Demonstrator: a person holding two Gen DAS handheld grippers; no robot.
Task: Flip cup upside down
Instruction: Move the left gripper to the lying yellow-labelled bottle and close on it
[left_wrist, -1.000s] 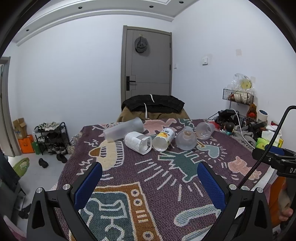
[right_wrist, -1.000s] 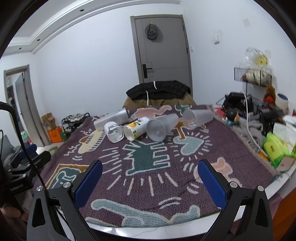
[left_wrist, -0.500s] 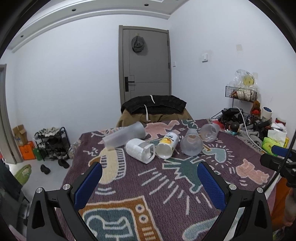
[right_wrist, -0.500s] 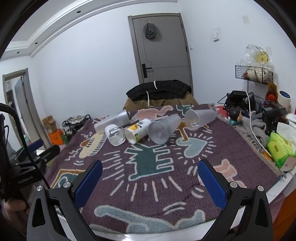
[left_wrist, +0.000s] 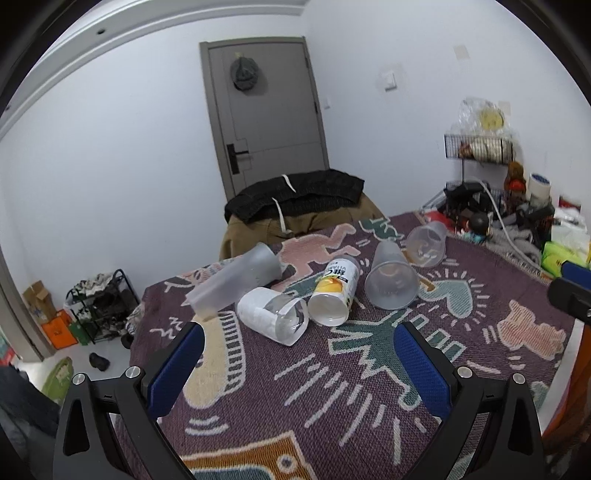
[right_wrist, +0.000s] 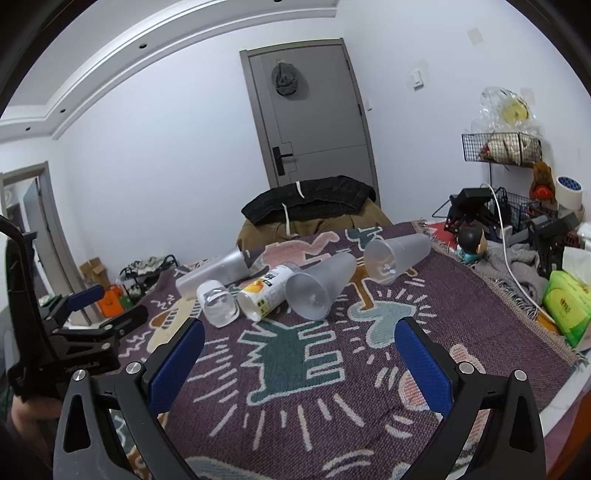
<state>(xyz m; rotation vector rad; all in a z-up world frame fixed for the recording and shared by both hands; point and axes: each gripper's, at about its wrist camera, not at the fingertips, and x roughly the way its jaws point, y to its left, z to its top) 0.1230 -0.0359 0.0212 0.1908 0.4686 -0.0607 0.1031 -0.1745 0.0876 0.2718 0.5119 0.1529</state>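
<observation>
1. Left gripper (left_wrist: 299, 363), with black arms and blue pads, stands wide open and holds nothing; the right gripper (right_wrist: 299, 360), of the same build, is likewise spread wide and empty.
2. Five cups lie on their sides in a row on the patterned purple woven cloth (left_wrist: 332, 398), far of both grippers and touching neither. From left to right: a tall frosted plastic tumbler (left_wrist: 236, 284), a clear cup with a white sleeve (left_wrist: 273, 317), a white and yellow printed cup (left_wrist: 334, 295), a frosted translucent cup (left_wrist: 391, 282), and a second frosted translucent cup (left_wrist: 426, 245) farthest right.
3. Compared with one second ago, both cameras have closed on the row: the cups appear larger and nearer the pads. The cups themselves have not shifted.
4. Right wrist view alone shows the left gripper's whole body at the near left, over the cloth's left edge. Left wrist view shows only a dark fragment of the right gripper at its right margin.
</observation>
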